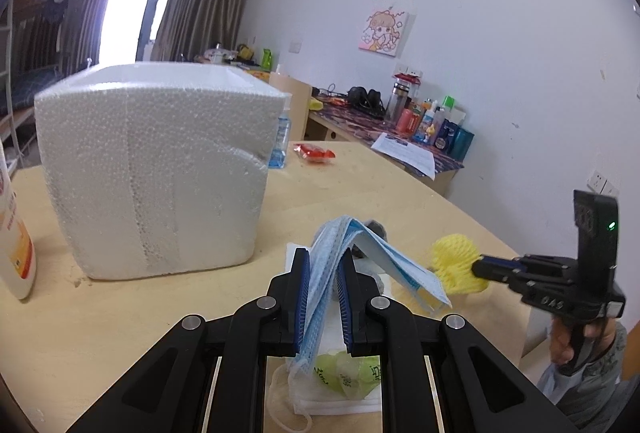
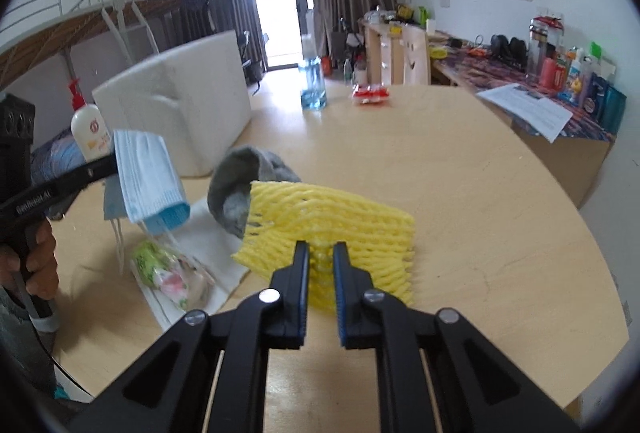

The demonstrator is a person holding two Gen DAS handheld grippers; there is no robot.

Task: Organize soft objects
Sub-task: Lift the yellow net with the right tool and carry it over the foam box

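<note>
Gripping a blue mask (image 1: 352, 257) in your left claw (image 1: 323, 269) and yellow foam net (image 2: 332, 229) in your right claw (image 2: 321, 265), you had both lifted; next came carrying them to the foam box (image 1: 160, 169).

White foam box (image 1: 160, 169) blocking the bench's (image 2: 460, 193) left side, bottles (image 2: 313, 81) standing behind it, bare bench lying open to the right, soft clutter (image 2: 172, 273) crowding the near left.

A lotion bottle (image 2: 90, 131), blue-liquid bottle (image 2: 312, 85) and red packet (image 2: 370, 94) sit apart.
</note>
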